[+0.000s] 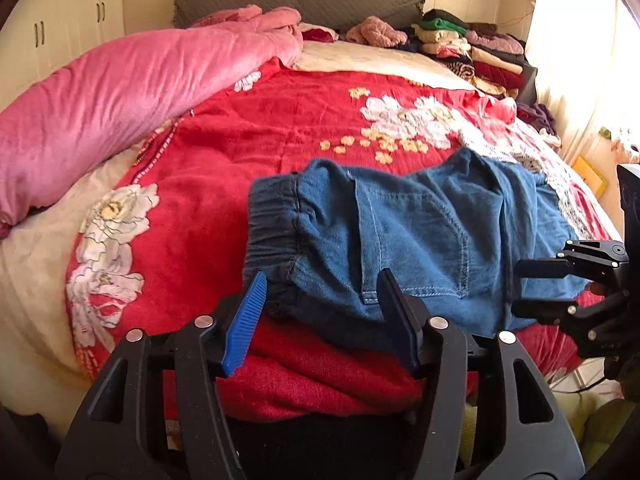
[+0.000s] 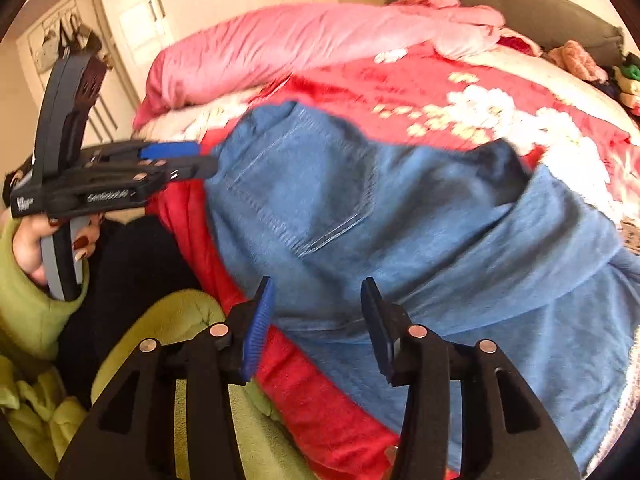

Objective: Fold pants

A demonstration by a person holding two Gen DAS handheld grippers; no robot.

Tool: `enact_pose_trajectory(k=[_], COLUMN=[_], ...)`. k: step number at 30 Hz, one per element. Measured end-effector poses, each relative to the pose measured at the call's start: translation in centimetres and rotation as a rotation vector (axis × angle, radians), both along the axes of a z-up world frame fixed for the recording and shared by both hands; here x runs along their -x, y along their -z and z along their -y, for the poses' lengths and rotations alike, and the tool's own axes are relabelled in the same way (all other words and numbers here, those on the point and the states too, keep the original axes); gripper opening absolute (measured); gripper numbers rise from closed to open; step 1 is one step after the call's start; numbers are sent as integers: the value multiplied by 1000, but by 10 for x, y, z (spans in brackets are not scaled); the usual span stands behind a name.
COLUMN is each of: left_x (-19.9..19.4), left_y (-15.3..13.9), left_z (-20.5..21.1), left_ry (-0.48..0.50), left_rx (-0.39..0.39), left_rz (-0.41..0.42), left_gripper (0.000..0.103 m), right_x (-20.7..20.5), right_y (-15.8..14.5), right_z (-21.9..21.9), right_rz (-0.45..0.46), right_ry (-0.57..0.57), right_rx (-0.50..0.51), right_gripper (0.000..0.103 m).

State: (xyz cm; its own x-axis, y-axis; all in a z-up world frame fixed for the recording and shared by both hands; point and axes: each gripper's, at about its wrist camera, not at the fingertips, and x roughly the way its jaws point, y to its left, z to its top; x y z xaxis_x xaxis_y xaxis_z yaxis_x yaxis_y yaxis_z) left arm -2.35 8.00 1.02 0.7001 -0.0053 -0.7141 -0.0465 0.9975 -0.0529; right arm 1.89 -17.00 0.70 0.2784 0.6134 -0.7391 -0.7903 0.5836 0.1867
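Blue denim pants (image 1: 420,220) with a dark elastic waistband lie folded over on the red floral blanket (image 1: 248,140), near the bed's front edge. My left gripper (image 1: 324,312) stands open at the near waistband corner; cloth lies between its fingers, but the pads do not press it. My right gripper (image 2: 318,320) is open over the near edge of the pants (image 2: 360,208), gripping nothing. From the left wrist it appears at the right, open, by the pants' right end (image 1: 524,288). The right wrist view, which is blurred, shows the left gripper (image 2: 204,158) at the pants' left edge.
A pink quilt (image 1: 120,92) is bunched along the bed's left side. Stacks of folded clothes (image 1: 472,48) sit by the grey headboard (image 1: 300,0). A person's hand in a green sleeve (image 2: 28,280) holds the left tool. White wardrobes (image 2: 200,8) stand behind.
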Motion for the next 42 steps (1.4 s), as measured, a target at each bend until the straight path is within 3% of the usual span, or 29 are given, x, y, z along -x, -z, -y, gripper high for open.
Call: enact_pose_trajectory(k=[7, 12, 18, 22, 28, 33, 36, 38, 39, 41, 42], left_x=[2, -11, -38, -58, -85, -90, -82, -81, -80, -80, -79], left_y=[-20, -23, -11, 9, 32, 48, 51, 51, 51, 52, 52], left_z=[20, 59, 116, 143, 159, 167, 175, 176, 175, 172, 170], left_ry=[36, 161, 343, 377, 382, 396, 424, 431, 433, 433, 434], left_rx=[14, 65, 144, 172, 199, 208, 163, 164, 172, 190, 198], left_rz=[42, 22, -57, -118, -183, -199, -184, -179, -178, -179, -178], left_gripper=[65, 66, 66, 65, 46, 17, 17, 17, 17, 17, 17], right_x=[-25, -55, -113, -155, -204, -240, -256, -264, -267, -268, -268], right_y=[-31, -46, -46, -42, -23, 6, 22, 33, 37, 37, 35], right_z=[39, 69, 85, 82, 48, 18, 8, 11, 17, 27, 36], right_rz=[87, 123, 67, -3, 25, 0, -23, -41, -43, -53, -68], right_ry=[137, 256, 355, 385, 383, 385, 405, 441, 456, 468, 476], right_rx=[-36, -39, -18, -16, 125, 203, 238, 254, 250, 213, 183], right_gripper=[63, 73, 75, 75, 76, 76, 76, 72, 54, 39, 25])
